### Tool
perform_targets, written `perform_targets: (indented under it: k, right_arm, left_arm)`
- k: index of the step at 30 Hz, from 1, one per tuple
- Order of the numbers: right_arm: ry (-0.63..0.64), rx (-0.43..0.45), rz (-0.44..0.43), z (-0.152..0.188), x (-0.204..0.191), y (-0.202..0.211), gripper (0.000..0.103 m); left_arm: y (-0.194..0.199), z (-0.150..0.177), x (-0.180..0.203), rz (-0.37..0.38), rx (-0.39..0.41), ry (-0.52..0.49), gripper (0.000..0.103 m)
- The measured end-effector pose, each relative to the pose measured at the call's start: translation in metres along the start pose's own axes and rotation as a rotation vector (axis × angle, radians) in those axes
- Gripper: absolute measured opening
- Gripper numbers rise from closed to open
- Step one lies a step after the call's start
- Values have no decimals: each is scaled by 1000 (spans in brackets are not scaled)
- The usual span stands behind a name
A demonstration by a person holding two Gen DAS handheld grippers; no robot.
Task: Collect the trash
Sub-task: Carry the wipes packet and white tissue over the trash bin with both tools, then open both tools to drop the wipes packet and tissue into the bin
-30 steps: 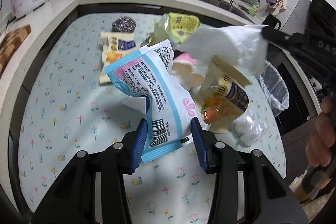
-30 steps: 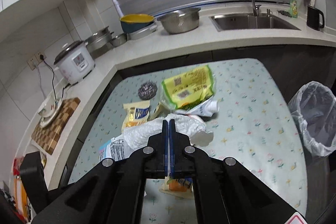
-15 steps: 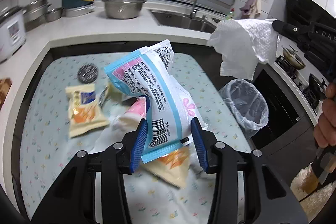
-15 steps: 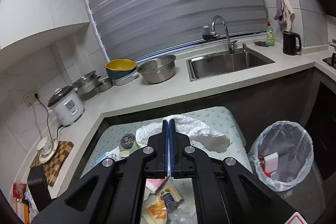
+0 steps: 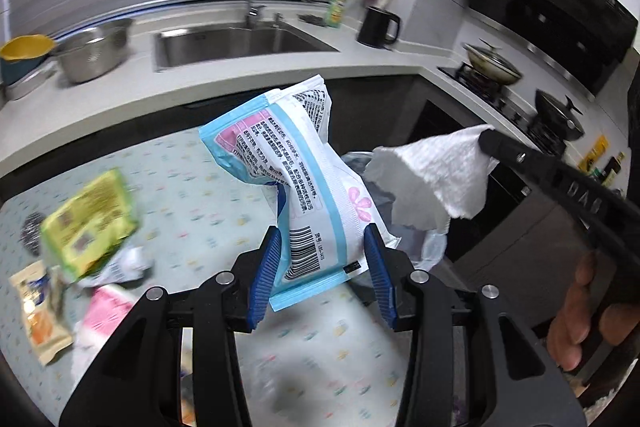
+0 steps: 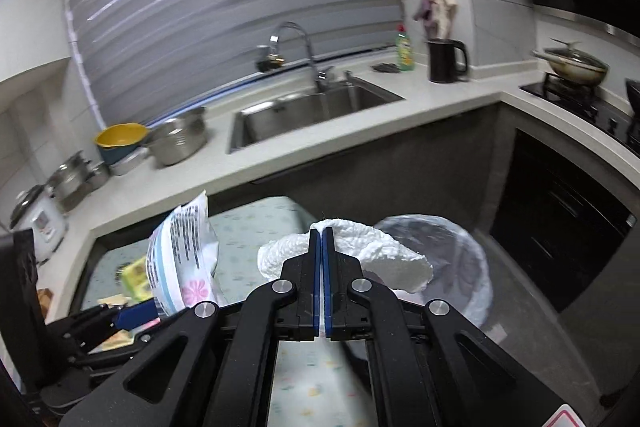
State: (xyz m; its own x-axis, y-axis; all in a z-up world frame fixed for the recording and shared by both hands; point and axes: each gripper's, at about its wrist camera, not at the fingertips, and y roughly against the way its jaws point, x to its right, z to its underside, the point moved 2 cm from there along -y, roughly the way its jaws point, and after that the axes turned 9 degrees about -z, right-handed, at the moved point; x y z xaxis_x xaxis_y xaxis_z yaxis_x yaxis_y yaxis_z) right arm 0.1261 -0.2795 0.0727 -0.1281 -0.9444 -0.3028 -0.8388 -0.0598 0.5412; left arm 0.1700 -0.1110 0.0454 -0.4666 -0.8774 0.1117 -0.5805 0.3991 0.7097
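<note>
White kitchen counter (image 6: 440, 99) with steel sink (image 6: 312, 111), grey window blinds (image 6: 224, 3), dark cabinets (image 6: 560, 227).

**Two wrist views facing the steel sink corner**

My left wrist camera looks forward along its own blue-padded fingers (image 5: 274, 269), from above the floral-patterned table cover (image 5: 192, 187), tilted downward and facing the stainless steel sink (image 5: 240, 45) set in the white counter. The sink sits far back; the table is close below.

My right wrist camera looks along its black fingers (image 6: 344, 267) from a spot right of the other, also angled down toward that sink (image 6: 312, 109), with the clear-lined round waste bin (image 6: 472, 267) near, in front and right of the sink.

Both views share the sink, the black kettle (image 5: 376, 27) to its right, and the table.
</note>
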Motion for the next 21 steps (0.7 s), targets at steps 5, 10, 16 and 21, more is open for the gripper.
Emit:
perform_targets:
  k: [5, 10, 16, 21]
  right_arm:
    - [-95, -36, 57, 2, 63, -24, 2]
    - [-151, -76, 99, 10, 103, -49, 2]
    - [-201, -111, 89, 17, 123, -74, 2]
    - [-210, -125, 72, 16, 126, -91, 2]
  left_arm:
    - [-53, -13, 50, 93, -38, -71, 42]
    - [-100, -18, 81, 123, -96, -102, 42]
    - [-134, -18, 95, 103, -129, -108, 45]
    - [-145, -19, 98, 85, -125, -119, 53]
